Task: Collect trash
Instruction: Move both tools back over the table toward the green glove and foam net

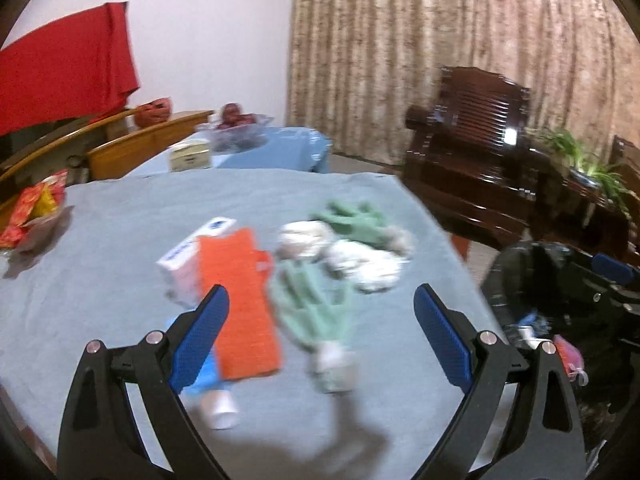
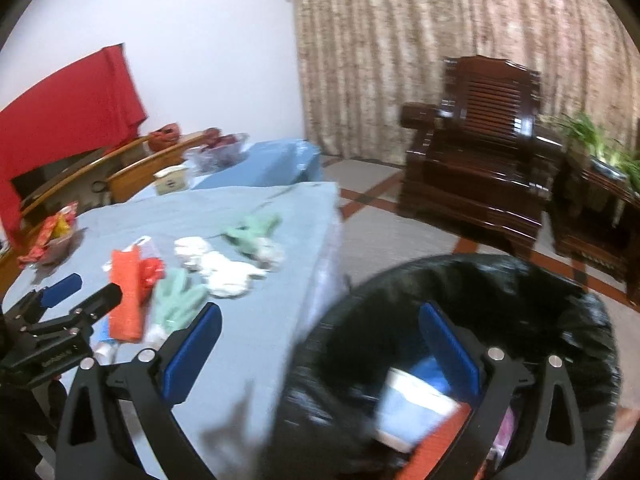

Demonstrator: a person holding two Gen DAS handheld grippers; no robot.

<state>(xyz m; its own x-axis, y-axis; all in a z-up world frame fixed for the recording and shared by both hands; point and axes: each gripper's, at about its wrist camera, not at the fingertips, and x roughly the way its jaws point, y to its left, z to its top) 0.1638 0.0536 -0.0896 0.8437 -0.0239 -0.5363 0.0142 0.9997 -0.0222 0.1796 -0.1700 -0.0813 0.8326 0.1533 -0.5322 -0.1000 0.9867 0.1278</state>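
Trash lies on the grey-blue tablecloth (image 1: 100, 240): an orange box (image 1: 240, 304), a white carton (image 1: 192, 256), a blue tube with a white cap (image 1: 216, 396), two green gloves (image 1: 308, 304) (image 1: 352, 220) and crumpled white tissues (image 1: 364, 264). My left gripper (image 1: 320, 336) is open and empty just above the orange box and the near glove. My right gripper (image 2: 320, 352) is open and empty over the black-lined trash bin (image 2: 460, 292), where a blue-white box (image 2: 416, 404) lies inside. The bin also shows in the left wrist view (image 1: 560, 280).
A bowl of red snack packets (image 1: 36, 216) sits at the table's left edge. A tissue box (image 1: 190, 156) and a glass fruit bowl (image 1: 236, 128) stand on the far table. A dark wooden armchair (image 2: 476, 160) and plants (image 2: 600, 140) stand on the right.
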